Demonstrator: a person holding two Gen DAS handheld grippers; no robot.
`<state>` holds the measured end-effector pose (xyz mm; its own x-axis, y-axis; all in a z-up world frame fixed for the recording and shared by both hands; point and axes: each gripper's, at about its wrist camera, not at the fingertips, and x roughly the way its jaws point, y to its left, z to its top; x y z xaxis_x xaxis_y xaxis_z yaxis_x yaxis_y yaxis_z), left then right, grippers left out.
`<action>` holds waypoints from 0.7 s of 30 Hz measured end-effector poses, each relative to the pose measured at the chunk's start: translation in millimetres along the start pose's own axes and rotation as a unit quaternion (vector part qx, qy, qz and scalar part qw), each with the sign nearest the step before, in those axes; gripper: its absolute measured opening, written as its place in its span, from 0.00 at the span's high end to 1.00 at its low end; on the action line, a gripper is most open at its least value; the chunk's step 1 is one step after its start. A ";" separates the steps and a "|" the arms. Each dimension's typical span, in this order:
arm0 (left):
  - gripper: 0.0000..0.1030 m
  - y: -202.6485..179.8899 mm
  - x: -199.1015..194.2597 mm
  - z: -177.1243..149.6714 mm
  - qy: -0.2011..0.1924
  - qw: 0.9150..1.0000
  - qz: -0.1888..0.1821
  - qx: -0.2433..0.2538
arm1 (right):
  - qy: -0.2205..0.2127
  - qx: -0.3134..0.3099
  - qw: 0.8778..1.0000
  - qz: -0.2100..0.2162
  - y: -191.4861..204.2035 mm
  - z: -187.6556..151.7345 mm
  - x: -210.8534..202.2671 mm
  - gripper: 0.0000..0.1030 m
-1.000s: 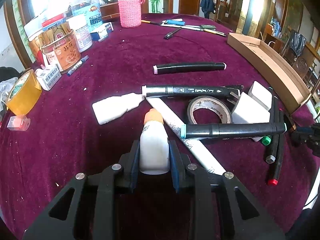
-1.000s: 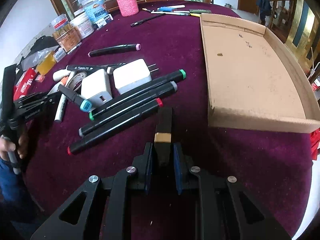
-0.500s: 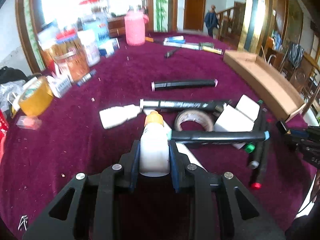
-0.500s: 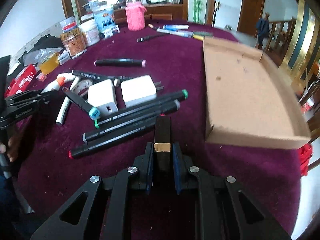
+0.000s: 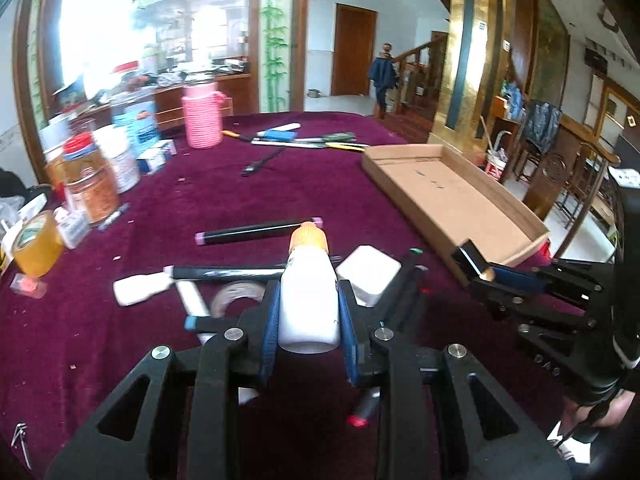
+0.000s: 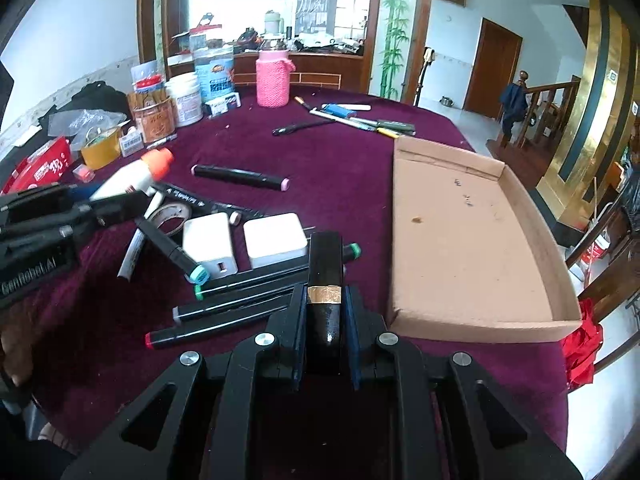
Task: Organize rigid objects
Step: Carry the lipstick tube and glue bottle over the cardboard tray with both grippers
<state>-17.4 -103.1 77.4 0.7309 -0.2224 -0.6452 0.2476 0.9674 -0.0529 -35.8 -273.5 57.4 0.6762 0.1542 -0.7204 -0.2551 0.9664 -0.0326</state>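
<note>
My left gripper [image 5: 308, 312] is shut on a white bottle with an orange cap [image 5: 307, 288], held above the maroon table. The same bottle [image 6: 132, 176] shows at the left of the right wrist view. My right gripper [image 6: 325, 312] is shut on a black square tube with a gold band [image 6: 325, 280], which also appears at the right of the left wrist view as the black tube [image 5: 474, 258]. An empty cardboard tray [image 6: 464, 240] lies to the right. Below both grippers lie several black markers [image 6: 256, 300], two white chargers [image 6: 276, 240] and a tape roll [image 6: 170, 216].
Jars and tins [image 6: 154, 118], a yellow tape roll [image 6: 100, 152], a pink knitted bottle cover [image 6: 273, 80] and several pens [image 6: 360, 120] stand along the table's far side. A person's hand [image 6: 16, 360] holds the left gripper at the left edge. A person stands by the far stairs [image 5: 382, 74].
Both grippers have risen with their objects, and the views have tilted up. The left one carried the bottle rightward toward the tray. The right gripper now shows at the right of the left wrist view.
</note>
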 end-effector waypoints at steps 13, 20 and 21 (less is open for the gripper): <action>0.76 -70.4 15.5 30.3 -0.001 0.999 -0.020 0.030 | -0.041 0.031 0.999 -0.018 -49.3 6.6 -16.7 0.85; 0.76 -101.2 34.0 55.1 0.017 0.998 -0.043 0.032 | -0.045 0.085 0.995 0.009 -97.5 18.8 -18.9 0.85; 0.76 -106.3 39.3 61.4 0.021 0.998 -0.048 0.030 | -0.042 0.100 0.994 0.017 -109.0 21.6 -17.3 0.85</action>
<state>24.1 -222.1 104.4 0.6748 -0.3069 -0.6711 0.3534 0.9328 -0.0712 -4.8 -377.1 88.3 0.7268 0.1969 -0.6580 -0.1433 0.9804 0.1352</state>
